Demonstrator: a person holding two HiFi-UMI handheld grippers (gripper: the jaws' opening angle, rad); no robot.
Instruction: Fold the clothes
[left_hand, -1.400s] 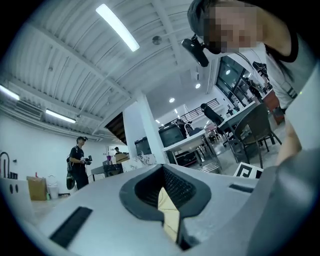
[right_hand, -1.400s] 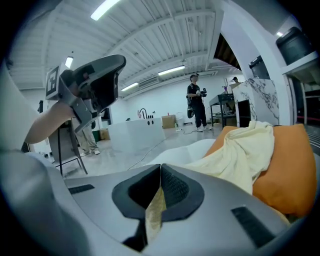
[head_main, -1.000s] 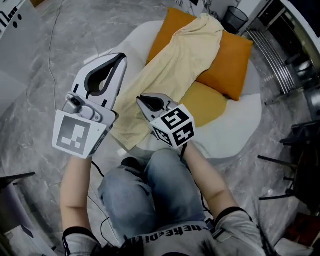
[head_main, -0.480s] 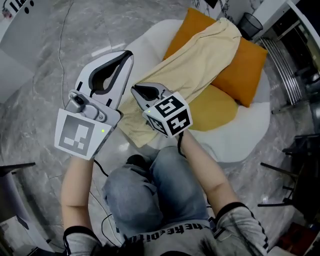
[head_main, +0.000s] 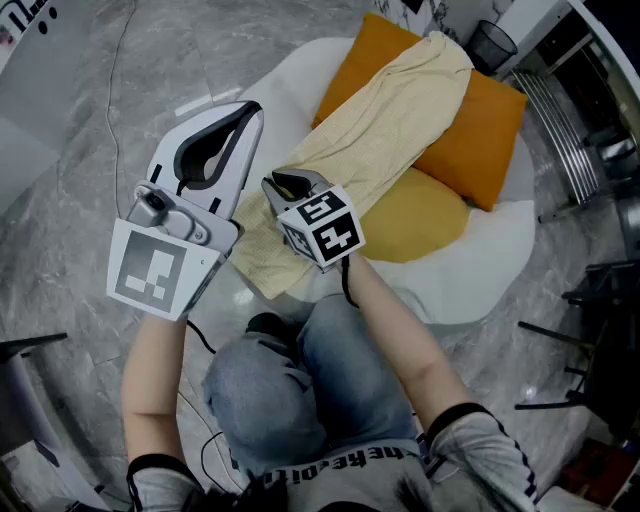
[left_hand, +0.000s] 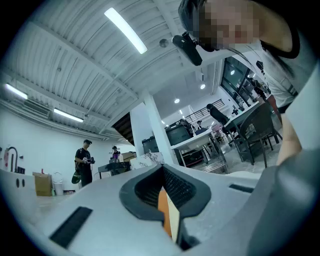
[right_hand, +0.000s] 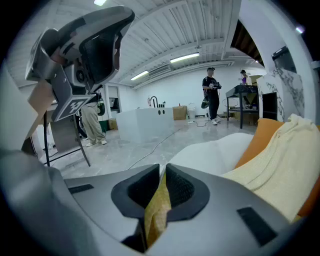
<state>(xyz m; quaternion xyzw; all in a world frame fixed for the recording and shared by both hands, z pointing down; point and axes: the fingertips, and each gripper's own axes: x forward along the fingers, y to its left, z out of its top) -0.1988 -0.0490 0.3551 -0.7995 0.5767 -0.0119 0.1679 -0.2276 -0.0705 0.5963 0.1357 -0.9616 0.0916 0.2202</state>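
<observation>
A white rounded seat (head_main: 480, 275) stands on a grey marble floor (head_main: 60, 200). A large orange cushion (head_main: 480, 130) lies across it, with a rounder, yellower cushion (head_main: 420, 215) touching its near edge. A thin black cable (head_main: 112, 110) trails over the floor to the left of the seat. Behind the seat are a black bin (head_main: 492, 45) and a metal rack of parallel bars (head_main: 560, 110). Farther off in the room, a person in black (right_hand: 212, 95) stands near a white counter (right_hand: 145, 122) under ceiling strip lights (right_hand: 185, 58).
</observation>
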